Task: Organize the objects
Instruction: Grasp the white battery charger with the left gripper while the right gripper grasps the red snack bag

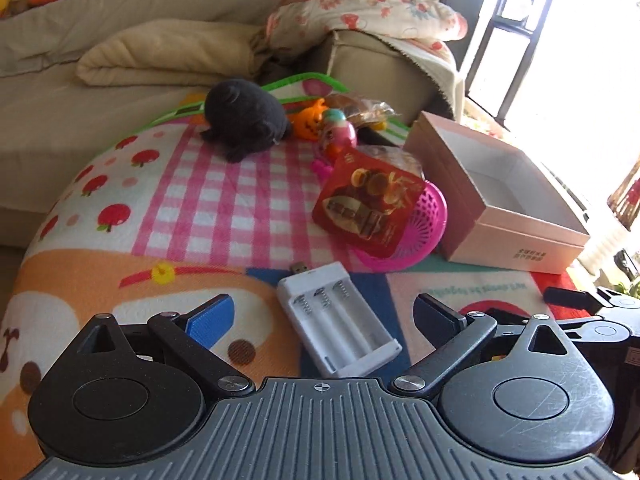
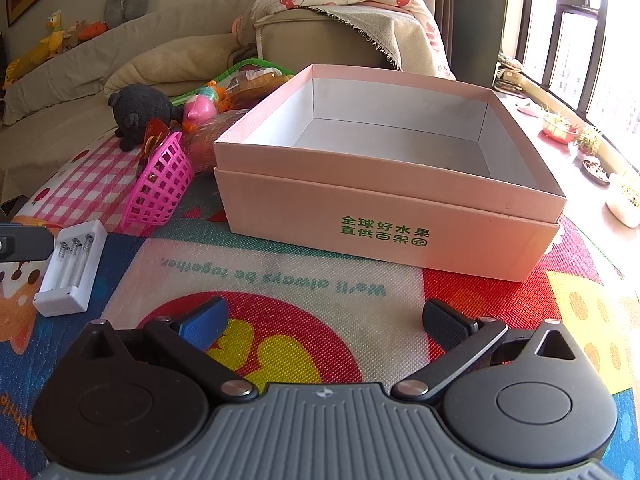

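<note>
1. A white battery charger [image 1: 339, 317] is seen lying flat on the play mat [image 1: 192, 216], its long axis running away from the left gripper [image 1: 324, 314], USB plug at the far end; the three slots are shown bare.
2. The left gripper's jaws are held wide apart, the charger between them, ungrasped.
3. A red snack packet [image 1: 368, 200] is propped in a pink basket [image 1: 420, 232]; its print is not legible.
4. "We'll always be together" is read upside down on the mat.
5. The right gripper [image 2: 326, 322] is released, grasping nothing.
6. Green Chinese characters are printed on the open pink box [image 2: 384, 216].

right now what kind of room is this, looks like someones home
Most likely a home living room, set up as a child's play corner: a beige sofa with a flowery blanket draped on it, a cartoon play mat underfoot, and potted plants on the window sill.
</note>
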Demonstrator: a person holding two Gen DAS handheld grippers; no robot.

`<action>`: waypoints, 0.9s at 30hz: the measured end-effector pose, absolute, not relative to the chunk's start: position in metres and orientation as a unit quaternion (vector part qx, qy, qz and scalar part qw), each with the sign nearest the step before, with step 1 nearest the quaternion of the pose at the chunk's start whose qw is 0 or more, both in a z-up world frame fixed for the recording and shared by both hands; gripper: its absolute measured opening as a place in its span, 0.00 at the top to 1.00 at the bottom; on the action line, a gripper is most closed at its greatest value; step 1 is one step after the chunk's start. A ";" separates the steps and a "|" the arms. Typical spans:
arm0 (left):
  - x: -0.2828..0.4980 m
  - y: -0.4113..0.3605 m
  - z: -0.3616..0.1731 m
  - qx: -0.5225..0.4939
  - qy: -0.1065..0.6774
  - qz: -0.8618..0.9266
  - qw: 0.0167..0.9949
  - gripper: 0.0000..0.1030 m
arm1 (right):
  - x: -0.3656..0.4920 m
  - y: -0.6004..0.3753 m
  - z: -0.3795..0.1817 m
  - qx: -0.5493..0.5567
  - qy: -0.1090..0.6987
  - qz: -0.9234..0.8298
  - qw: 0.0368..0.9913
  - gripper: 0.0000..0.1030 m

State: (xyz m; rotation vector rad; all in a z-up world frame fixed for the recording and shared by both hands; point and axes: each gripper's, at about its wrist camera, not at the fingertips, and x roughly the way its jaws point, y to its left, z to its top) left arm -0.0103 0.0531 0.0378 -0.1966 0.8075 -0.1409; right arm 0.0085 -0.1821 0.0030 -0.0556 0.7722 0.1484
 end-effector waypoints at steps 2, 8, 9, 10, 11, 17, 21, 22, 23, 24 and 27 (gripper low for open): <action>-0.010 0.055 0.029 -0.109 0.404 -0.057 0.906 0.02 | 0.003 -0.178 0.010 -0.038 0.353 0.063 0.933 0.00; -0.006 0.031 0.019 -0.058 0.376 -0.052 0.923 0.21 | -0.013 -0.159 0.058 -0.118 0.234 0.043 0.964 0.00; -0.005 0.029 0.018 -0.037 0.372 -0.049 0.926 0.28 | -0.014 -0.150 0.066 -0.148 0.218 0.055 0.963 0.00; -0.007 0.027 0.017 -0.013 0.364 -0.050 0.930 0.35 | -0.013 -0.139 0.073 -0.179 0.205 0.072 0.959 0.00; -0.009 0.030 0.017 -0.004 0.357 -0.061 0.932 0.41 | -0.012 -0.128 0.076 -0.208 0.197 0.089 0.954 0.00; -0.028 0.076 0.018 -0.027 0.353 -0.095 0.930 0.47 | 0.011 -0.047 0.055 -0.334 0.205 0.168 0.905 0.00; -0.037 0.101 0.019 -0.042 0.353 -0.095 0.930 0.47 | 0.028 0.000 0.025 -0.402 0.208 0.189 0.871 0.00; -0.038 0.104 0.019 -0.045 0.352 -0.096 0.930 0.47 | 0.033 0.010 0.016 -0.428 0.205 0.183 0.861 0.01; -0.040 0.107 0.019 -0.046 0.351 -0.098 0.930 0.47 | 0.038 0.017 0.008 -0.451 0.205 0.177 0.851 0.01; -0.041 0.109 0.019 -0.047 0.350 -0.100 0.930 0.47 | 0.043 0.021 0.002 -0.466 0.210 0.175 0.841 0.04; -0.044 0.110 0.018 -0.046 0.345 -0.104 0.932 0.47 | 0.053 0.025 0.001 -0.470 0.227 0.182 0.833 0.06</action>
